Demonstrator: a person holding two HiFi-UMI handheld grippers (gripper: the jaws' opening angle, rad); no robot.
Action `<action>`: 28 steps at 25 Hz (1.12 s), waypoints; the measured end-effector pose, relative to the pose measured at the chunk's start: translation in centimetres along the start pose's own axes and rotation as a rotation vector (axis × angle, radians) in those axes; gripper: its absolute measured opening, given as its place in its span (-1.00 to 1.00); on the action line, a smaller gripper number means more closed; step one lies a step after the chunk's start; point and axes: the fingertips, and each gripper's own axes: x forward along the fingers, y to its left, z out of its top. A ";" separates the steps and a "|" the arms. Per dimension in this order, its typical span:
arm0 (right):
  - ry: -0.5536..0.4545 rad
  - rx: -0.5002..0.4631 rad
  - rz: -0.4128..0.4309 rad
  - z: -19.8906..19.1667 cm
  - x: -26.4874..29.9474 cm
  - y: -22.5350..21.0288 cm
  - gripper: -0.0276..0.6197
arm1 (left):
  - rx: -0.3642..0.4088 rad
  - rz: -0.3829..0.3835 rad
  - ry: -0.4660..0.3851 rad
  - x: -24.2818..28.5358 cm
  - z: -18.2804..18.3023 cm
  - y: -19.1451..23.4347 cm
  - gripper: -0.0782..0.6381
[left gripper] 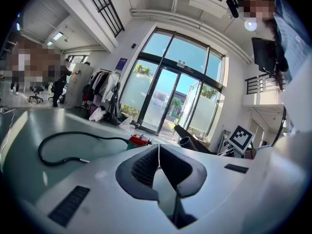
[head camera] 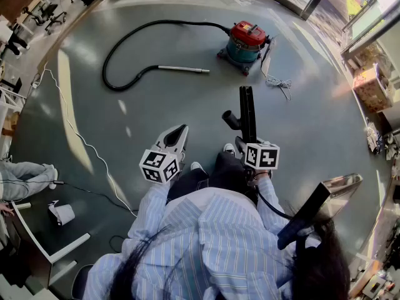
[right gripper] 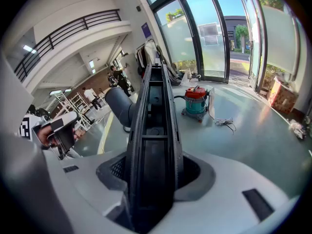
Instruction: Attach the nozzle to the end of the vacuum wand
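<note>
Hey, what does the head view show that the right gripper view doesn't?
Only the head view: the metal wand lying on the floor. Only the right gripper view: the balcony railing and ceiling lights. Both: the red vacuum cleaner and the black nozzle clamped in the right gripper.

White cable point(head camera: 84, 144) snaking across grey floor point(head camera: 187, 105); office chairs point(head camera: 53, 17) far left; glass doors point(left gripper: 163, 101) beyond.

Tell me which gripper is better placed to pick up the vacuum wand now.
Left. The right gripper is shut on the nozzle. The left gripper is shut but empty, and the wand lies ahead, toward its side.
</note>
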 end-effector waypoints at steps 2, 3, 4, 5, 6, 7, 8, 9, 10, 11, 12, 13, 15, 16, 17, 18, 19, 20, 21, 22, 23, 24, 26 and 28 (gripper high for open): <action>0.001 0.003 0.006 -0.4 0.6 -0.2 -0.27 | -0.001 0.002 0.002 0.1 0.0 0.0 -0.76; 0.002 0.004 0.010 -0.5 0.8 -0.3 -0.27 | -0.003 0.002 0.003 0.2 0.0 0.0 -0.75; 0.003 0.005 0.013 -0.5 0.9 -0.3 -0.27 | -0.004 0.003 0.004 0.3 -0.1 0.0 -0.75; 0.004 0.006 0.015 -0.6 1.0 -0.4 -0.27 | -0.006 0.004 0.007 0.3 -0.2 0.1 -0.75; 0.005 0.008 0.017 -0.6 1.2 -0.5 -0.27 | -0.008 0.004 0.009 0.4 -0.2 0.1 -0.75; 0.007 0.013 0.022 -0.6 1.3 -0.4 -0.27 | -0.010 0.004 0.012 0.4 -0.2 0.2 -0.75; 0.008 0.016 0.023 -0.6 1.2 -0.4 -0.27 | -0.011 0.004 0.013 0.4 -0.3 0.2 -0.76; 0.010 0.014 0.018 -0.6 1.2 -0.4 -0.27 | -0.012 0.004 0.013 0.3 -0.3 0.3 -0.76; 0.011 0.012 0.012 -0.7 1.1 -0.4 -0.27 | -0.013 0.005 0.013 0.3 -0.3 0.3 -0.76; 0.009 0.013 0.009 -0.7 1.1 -0.5 -0.27 | -0.013 0.005 0.012 0.2 -0.3 0.3 -0.76; 0.003 0.020 0.013 -0.7 1.2 -0.4 -0.27 | -0.013 0.006 0.012 0.1 -0.4 0.4 -0.76; -0.004 0.031 0.020 -0.7 1.2 -0.2 -0.27 | -0.013 0.006 0.011 0.0 -0.5 0.4 -0.76; -0.015 0.055 0.025 -0.4 1.1 0.1 -0.27 | -0.012 0.005 0.010 -0.2 -0.5 0.6 -0.75; -0.019 0.066 0.024 -0.3 1.0 0.1 -0.27 | -0.012 0.004 0.008 -0.2 -0.5 0.7 -0.75; -0.025 0.076 0.025 -0.1 0.9 0.1 -0.27 | -0.013 0.003 0.007 -0.2 -0.5 0.8 -0.76; -0.032 0.087 0.028 0.1 0.9 0.0 -0.27 | -0.014 0.003 0.005 -0.2 -0.5 0.8 -0.75; -0.038 0.098 0.031 0.2 0.8 0.0 -0.27 | -0.015 0.004 0.004 -0.2 -0.4 0.9 -0.76; -0.042 0.105 0.032 0.4 0.7 -0.2 -0.27 | -0.018 0.006 0.003 -0.2 -0.4 1.0 -0.76; -0.043 0.109 0.029 0.5 0.5 -0.3 -0.27 | -0.021 0.010 0.000 -0.3 -0.3 1.1 -0.76; -0.041 0.109 0.024 0.5 0.4 -0.4 -0.27 | -0.026 0.015 -0.004 -0.4 -0.2 1.3 -0.76; -0.038 0.107 0.019 0.5 0.4 -0.4 -0.27 | -0.032 0.021 -0.008 -0.5 -0.2 1.6 -0.75; -0.034 0.106 0.016 0.5 0.3 -0.5 -0.27 | -0.041 0.028 -0.012 -0.5 -0.2 2.0 -0.76; -0.024 0.107 0.011 0.5 0.2 -0.5 -0.27 | -0.064 0.039 -0.012 -0.4 -0.3 2.5 -0.76; -0.010 0.107 0.005 0.4 0.1 -0.7 -0.27 | -0.084 0.041 -0.004 0.0 -0.6 2.8 -0.76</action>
